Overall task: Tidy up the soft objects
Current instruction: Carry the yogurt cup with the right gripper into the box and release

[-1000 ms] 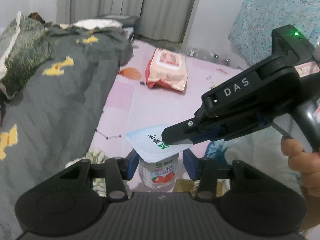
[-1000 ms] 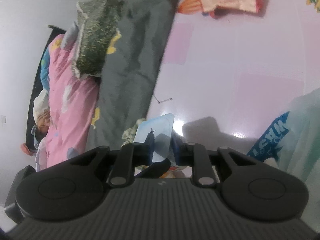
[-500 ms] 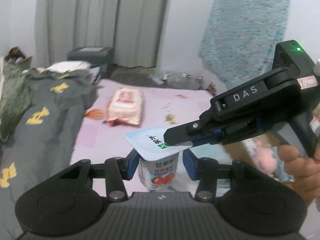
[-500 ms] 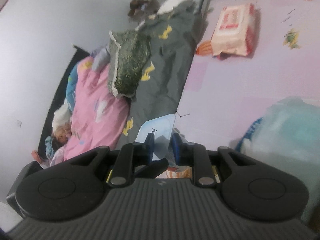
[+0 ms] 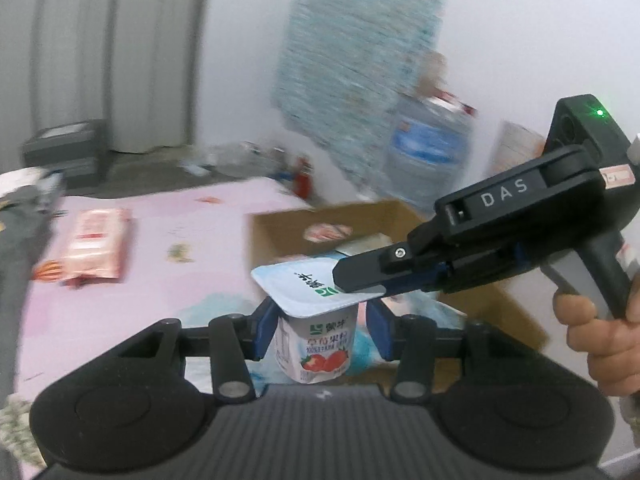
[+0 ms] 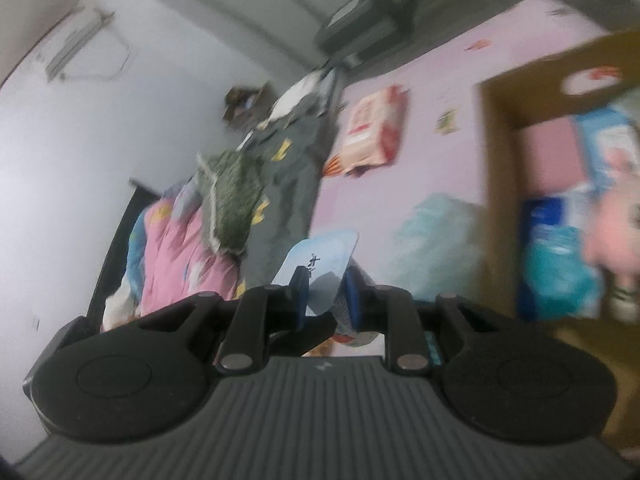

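Note:
A white strawberry yogurt cup (image 5: 316, 344) with a pale blue foil lid is held upright between the blue pads of my left gripper (image 5: 318, 330), which is shut on its body. My right gripper (image 5: 356, 280) comes in from the right and is shut on the rim of the lid; in the right wrist view (image 6: 326, 290) the lid (image 6: 320, 268) sits between its pads. Both grippers hold the cup in the air near an open cardboard box (image 5: 280, 228).
The box (image 6: 500, 140) holds blue packs and a pink soft toy (image 6: 612, 240). A pink wipes pack (image 5: 96, 244) lies on the pink mat (image 5: 160, 280). A pale blue bag (image 6: 436, 236) lies beside the box. A grey blanket and pillows (image 6: 232, 196) lie left.
Both grippers have swung to the right with the cup held between them. The view has moved from the grey blanket and mat to the cardboard box, now close in front.

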Tool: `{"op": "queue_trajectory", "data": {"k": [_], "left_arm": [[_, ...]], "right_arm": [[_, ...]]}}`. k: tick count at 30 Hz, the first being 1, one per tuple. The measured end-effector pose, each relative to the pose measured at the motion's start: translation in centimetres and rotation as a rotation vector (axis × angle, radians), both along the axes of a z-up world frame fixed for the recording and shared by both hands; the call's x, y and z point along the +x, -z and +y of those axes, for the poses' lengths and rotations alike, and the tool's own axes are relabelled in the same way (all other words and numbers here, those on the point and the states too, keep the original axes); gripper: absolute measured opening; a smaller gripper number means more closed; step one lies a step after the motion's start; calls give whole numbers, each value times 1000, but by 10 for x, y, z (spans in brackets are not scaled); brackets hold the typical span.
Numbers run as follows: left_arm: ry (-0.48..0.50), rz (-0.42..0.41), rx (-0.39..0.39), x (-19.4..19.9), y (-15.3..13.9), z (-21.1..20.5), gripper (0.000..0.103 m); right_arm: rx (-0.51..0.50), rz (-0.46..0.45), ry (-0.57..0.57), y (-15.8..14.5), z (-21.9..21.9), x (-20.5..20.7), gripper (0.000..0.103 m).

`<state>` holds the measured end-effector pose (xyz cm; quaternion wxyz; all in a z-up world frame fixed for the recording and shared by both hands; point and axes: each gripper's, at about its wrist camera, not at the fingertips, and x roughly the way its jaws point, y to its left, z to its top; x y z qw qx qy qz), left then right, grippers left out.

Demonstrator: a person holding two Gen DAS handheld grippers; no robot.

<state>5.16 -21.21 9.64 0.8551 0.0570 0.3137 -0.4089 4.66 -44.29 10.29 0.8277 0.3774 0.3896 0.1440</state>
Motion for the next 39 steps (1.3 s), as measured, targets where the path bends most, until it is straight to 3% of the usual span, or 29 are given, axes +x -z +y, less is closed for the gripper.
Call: {"op": "queue_trajectory", "data": {"k": [5,9,15,21,25,32,39], "left_arm": [[124,87,60,-12,18,-52,50],[160,136,127,-13,42,-80,50],[178,172,257,-11,75,-110,50],[167,209,344,-2,100,-127,51],[182,173,357,-7,98,-129,58],[180,69,314,-20,70,-111,64],[82,-31,290,-26,54,-70,67]], "right_arm": [[27,35,104,19,-51,-52,21],[75,104,145,49,-83,-73,21],[136,209,135,95,-102,-60,25],[131,318,102,138,-112,-32,26],[98,385,74,159,-113,-21,27],[28,374,91,160,-115,-12,27],[98,371,63,175,-109,-4,28]]}}
